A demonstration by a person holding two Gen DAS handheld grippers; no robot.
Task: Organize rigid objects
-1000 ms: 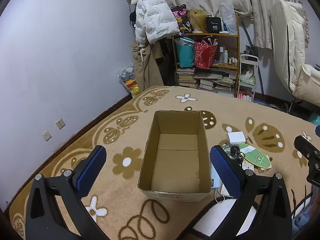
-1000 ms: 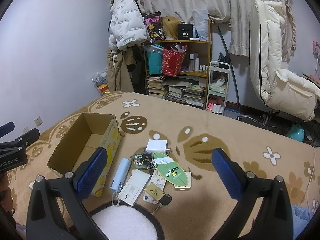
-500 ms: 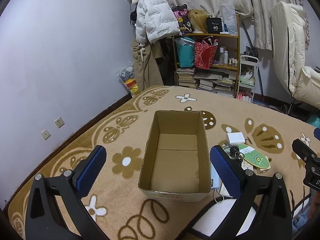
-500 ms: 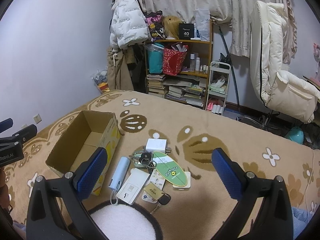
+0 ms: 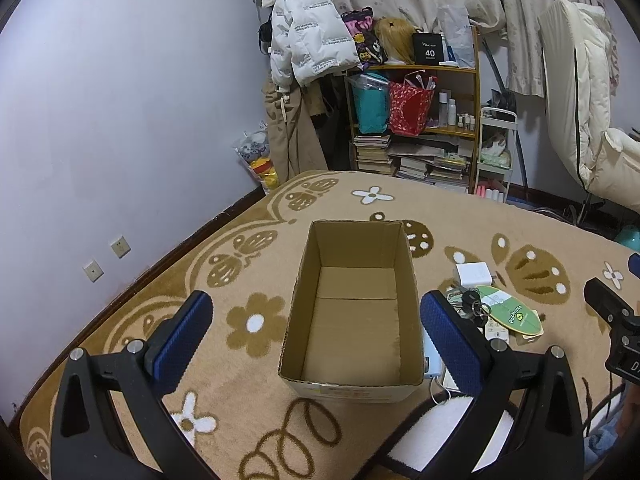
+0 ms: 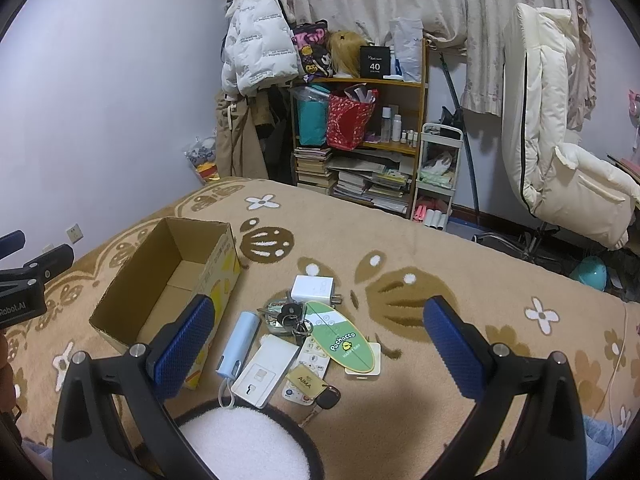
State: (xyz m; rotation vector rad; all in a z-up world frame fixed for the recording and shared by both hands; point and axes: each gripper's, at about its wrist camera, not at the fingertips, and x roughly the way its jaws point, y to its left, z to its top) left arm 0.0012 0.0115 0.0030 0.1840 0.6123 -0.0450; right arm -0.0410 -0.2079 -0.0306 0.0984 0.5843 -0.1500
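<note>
An empty open cardboard box (image 5: 352,312) stands on the patterned carpet; it also shows in the right wrist view (image 6: 168,280). To its right lies a pile of small objects: a white charger block (image 6: 312,287), a key bunch (image 6: 294,316), a green oval Pochacco card (image 6: 340,336), a light blue cylinder (image 6: 238,342), a white flat card box (image 6: 266,368), a remote (image 6: 310,364) and a gold AIMA tag with a car key (image 6: 312,380). My left gripper (image 5: 316,332) is open above the box's near end. My right gripper (image 6: 316,340) is open above the pile.
A round white mat with a black rim (image 6: 244,440) lies at the near edge. A cluttered wooden shelf (image 6: 360,136), hanging coats (image 6: 256,64) and a white rolling cart (image 6: 436,176) stand by the far wall. A cream chair (image 6: 560,152) is at right.
Both grippers stay open. The right wrist view has shifted slightly, and the right gripper's edge sits a little lower in the left view. The objects have not moved.
</note>
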